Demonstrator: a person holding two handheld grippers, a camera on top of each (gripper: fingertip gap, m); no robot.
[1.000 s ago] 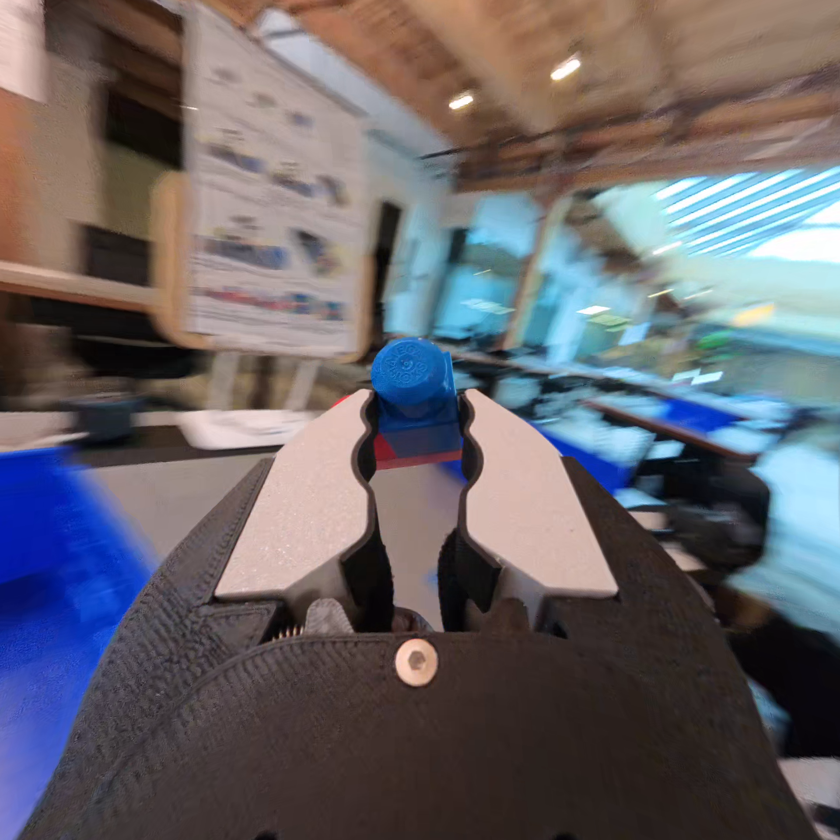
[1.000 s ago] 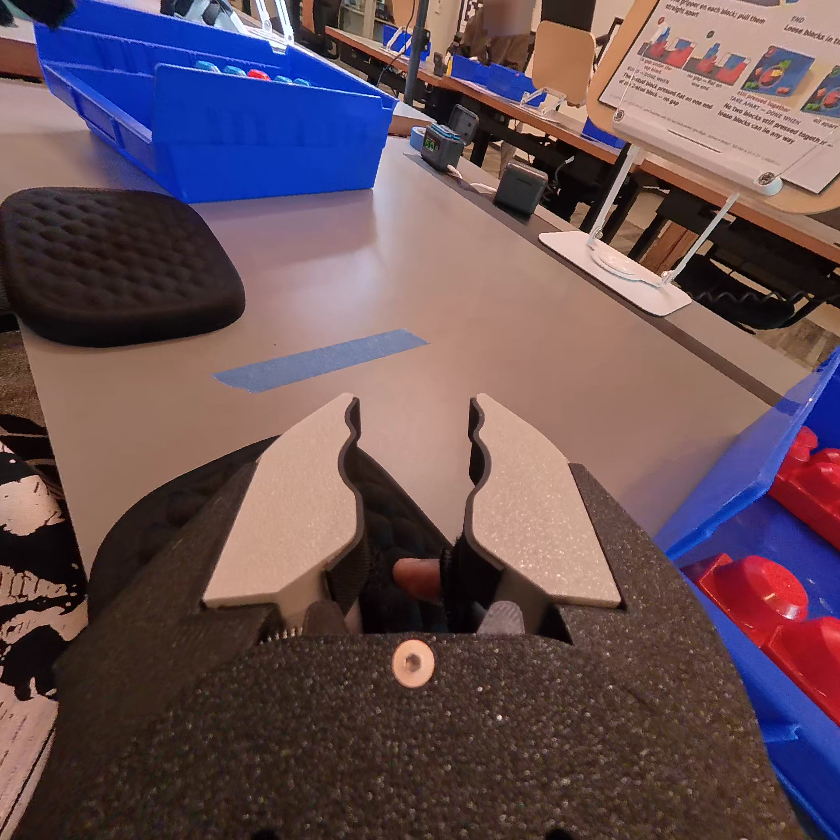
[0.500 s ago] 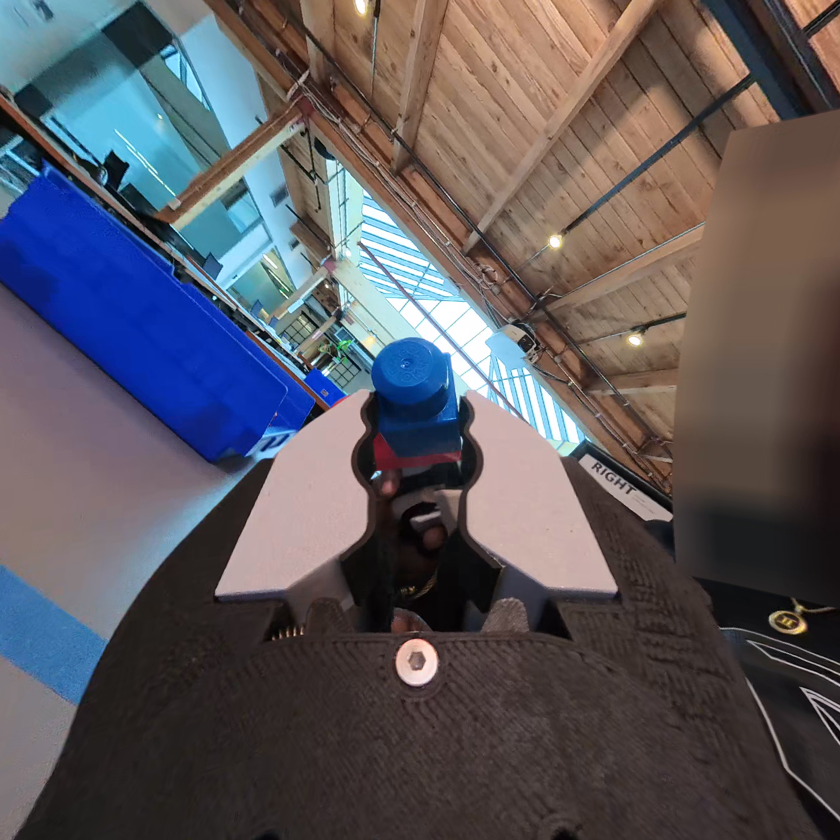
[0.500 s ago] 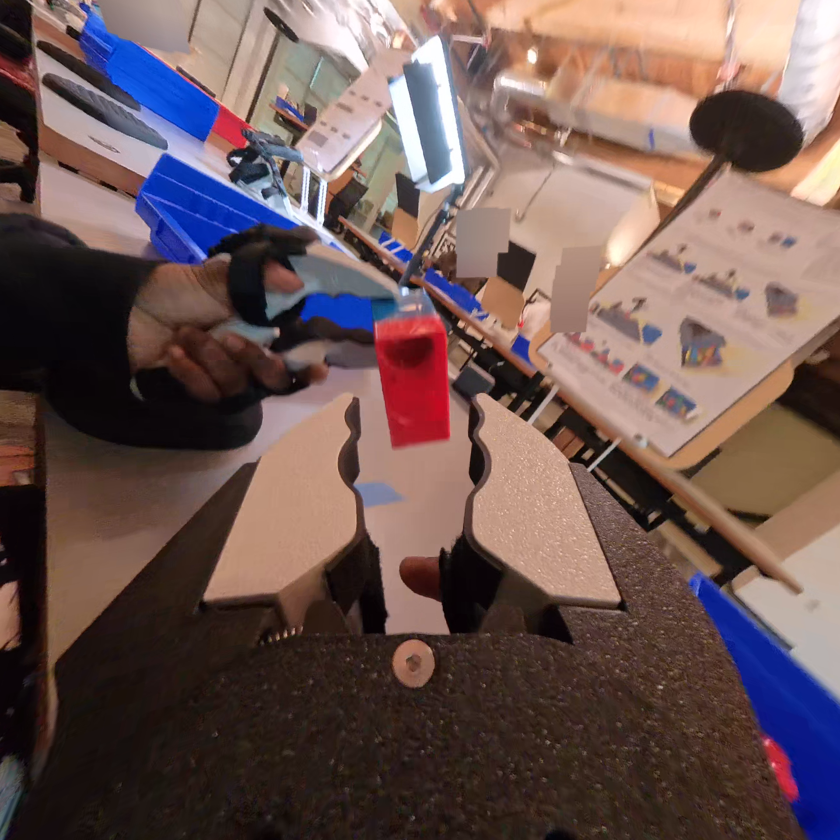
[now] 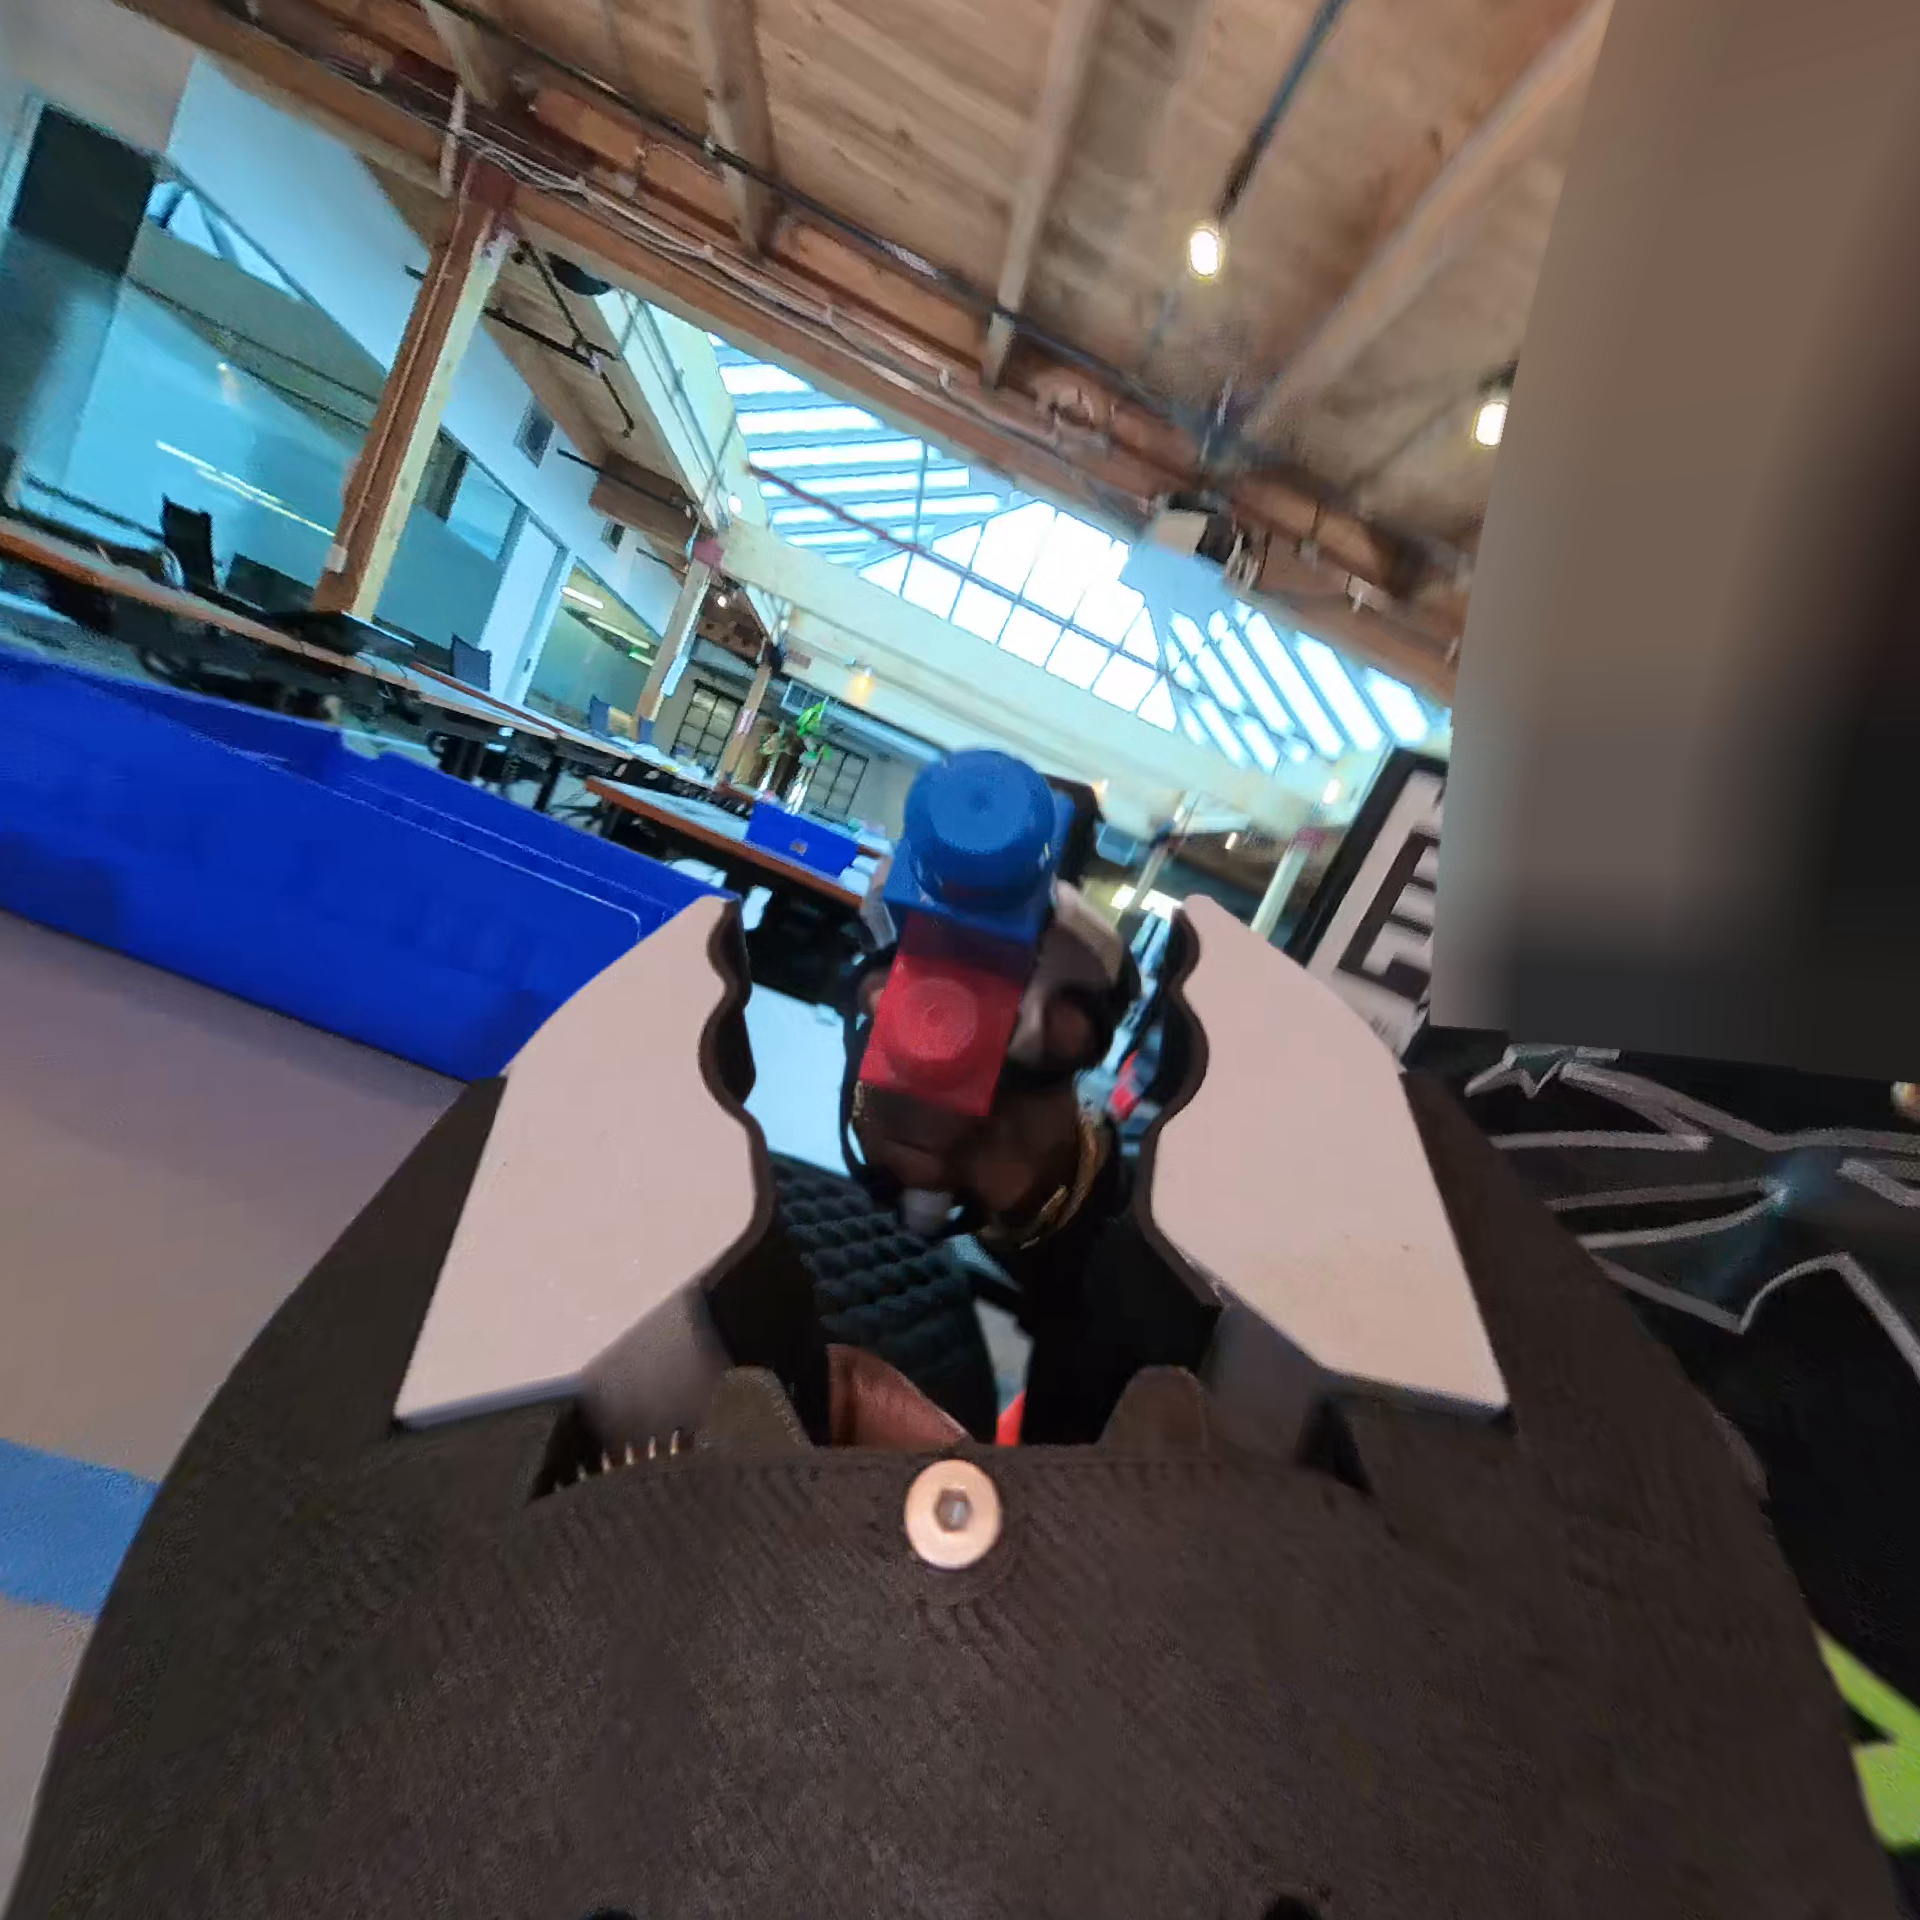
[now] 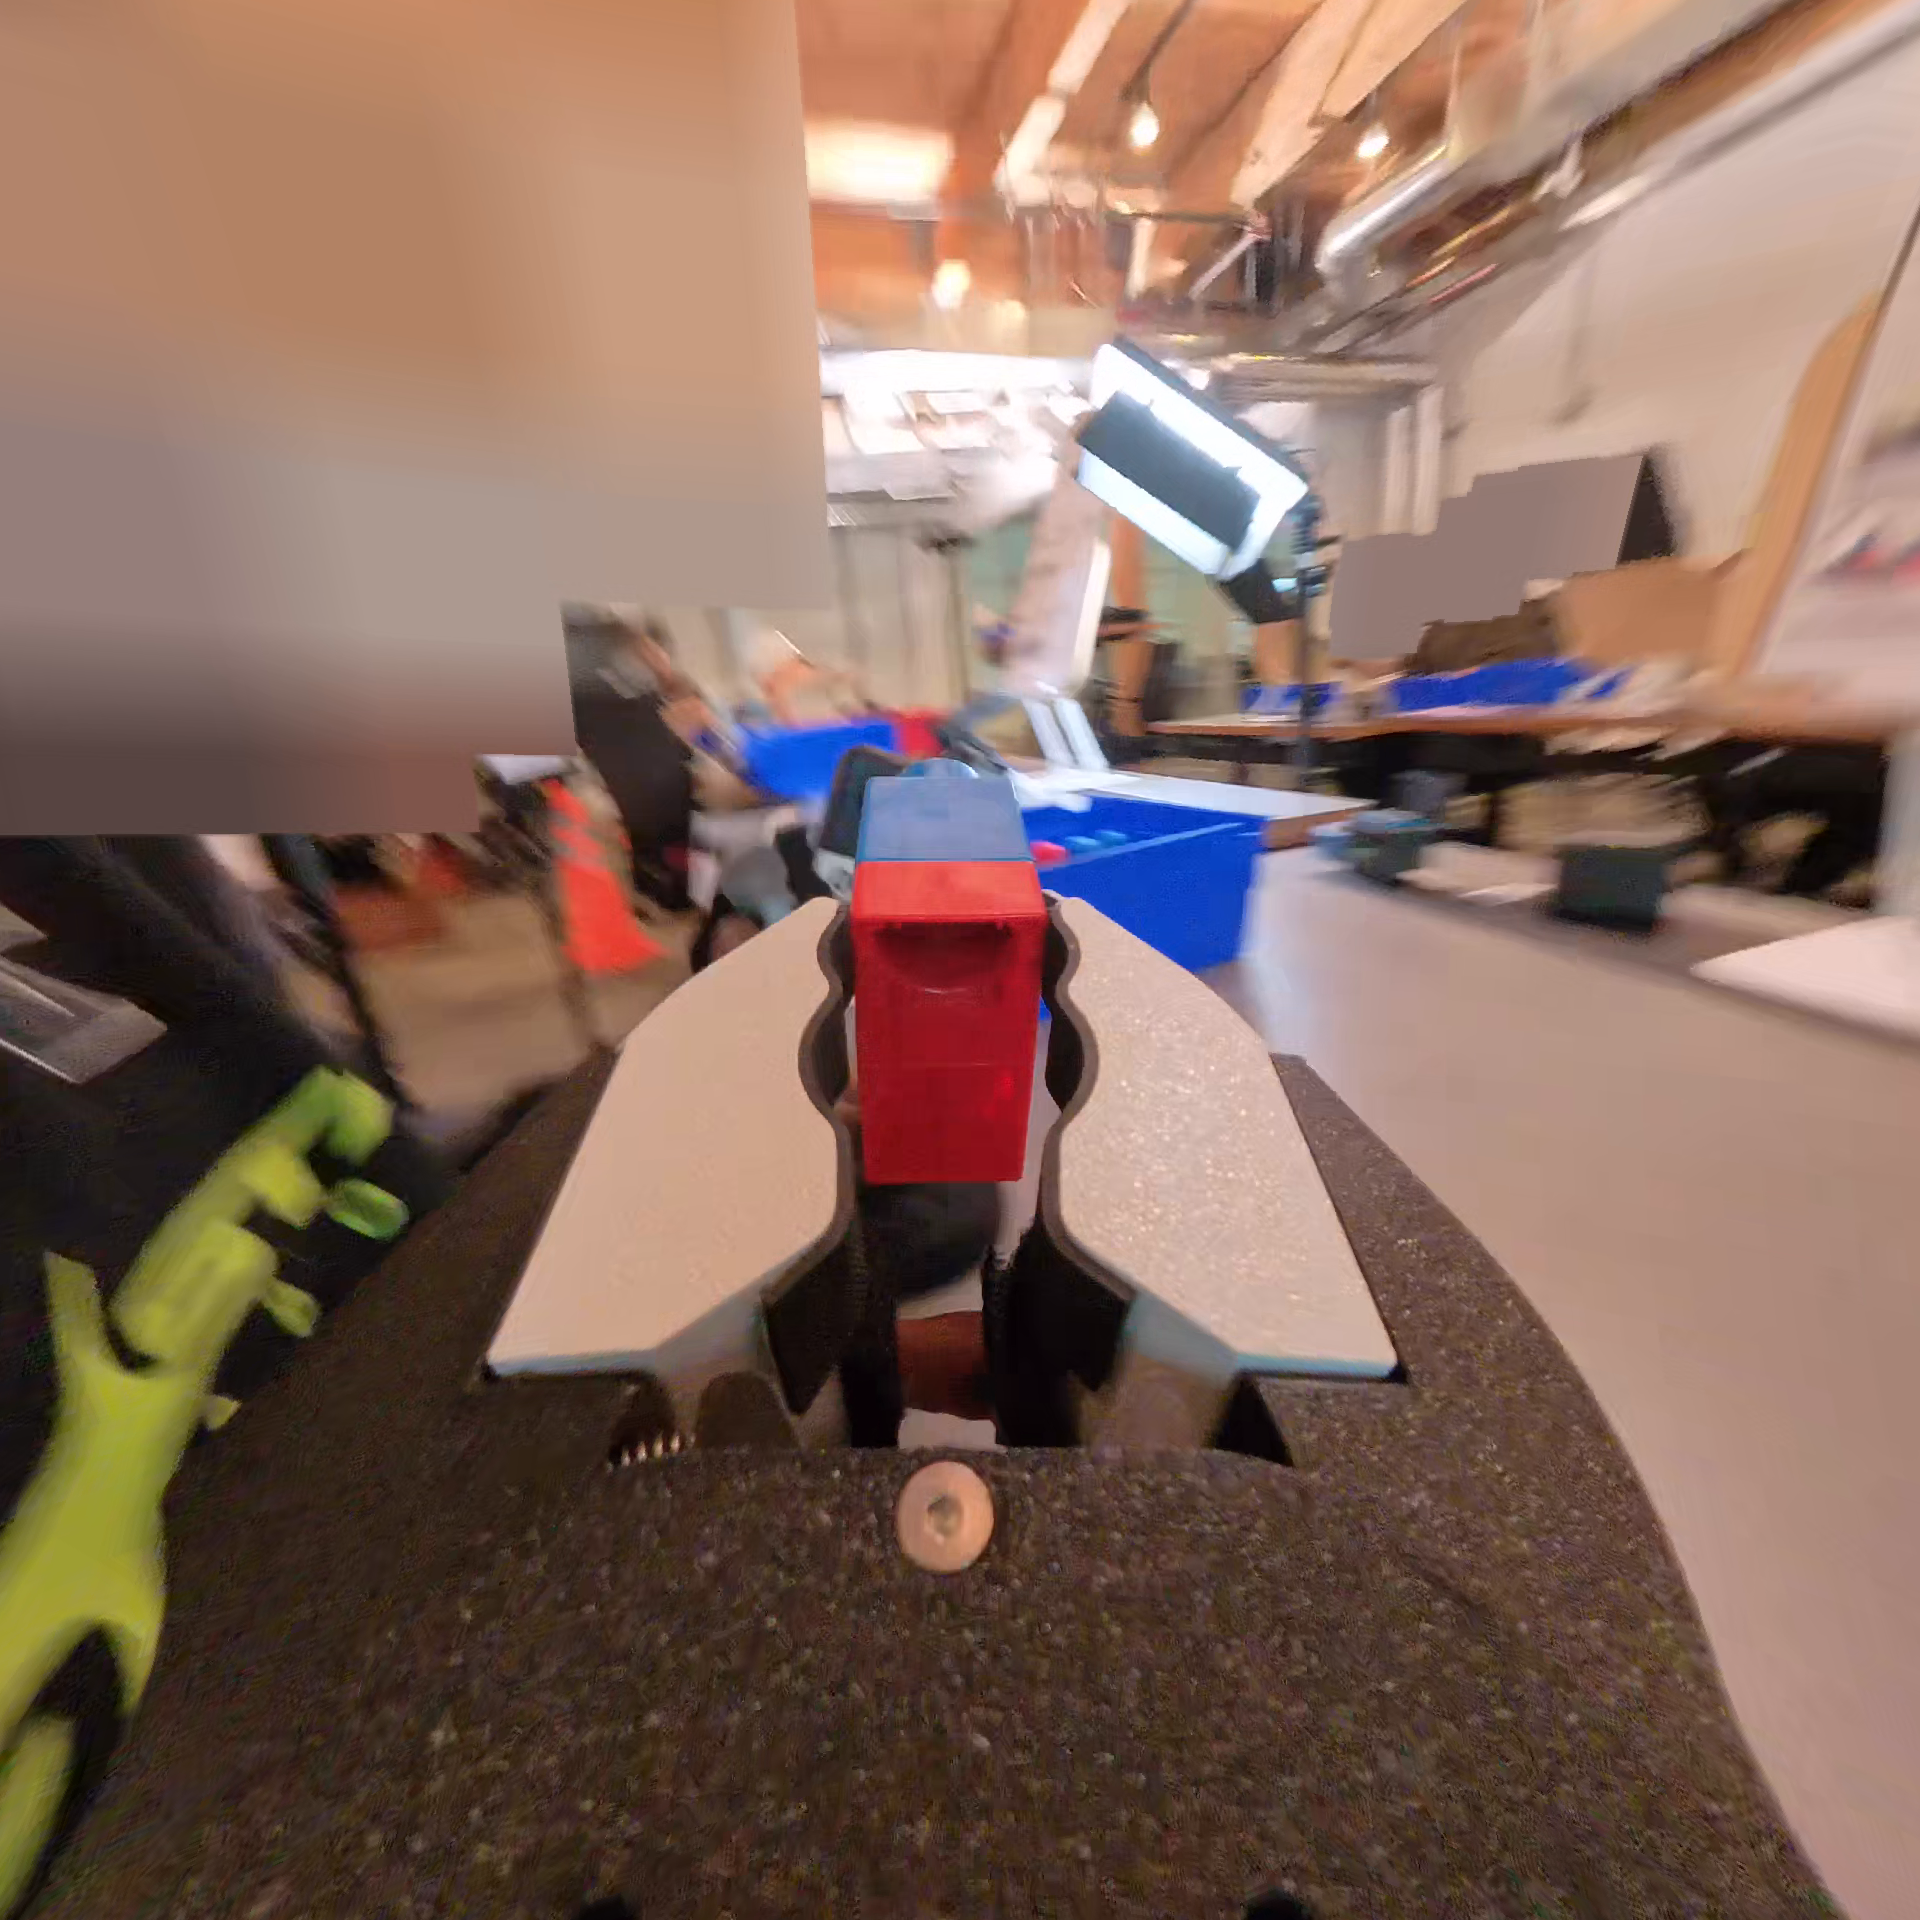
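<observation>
A: Start big. What lies around the grippers?

B: A grey table top (image 5: 156, 1122) carries a large blue plastic bin (image 5: 312, 831), with a strip of blue tape (image 5: 62, 1538) near the table's edge. In the right wrist view a second blue bin (image 6: 1164, 883) stands on the table, with small blue and red pieces inside.

A: And the right gripper (image 6: 945, 977)?

B: Its two grey fingers (image 6: 727, 1101) are clamped on a red plastic building block (image 6: 945, 1039), pads pressed against the block's two side faces. A blue block (image 6: 940, 821) is stuck on the far end of the red one (so the pair sticks out past the fingertips, held up off the table).

A: The left gripper (image 5: 961, 966)?

B: Spread wide, holding nothing. The same block pair hangs in the gap with clear space on both sides, its round blue stud (image 5: 977, 821) pointing toward the camera, probably because the right gripper carries it alone.
</observation>
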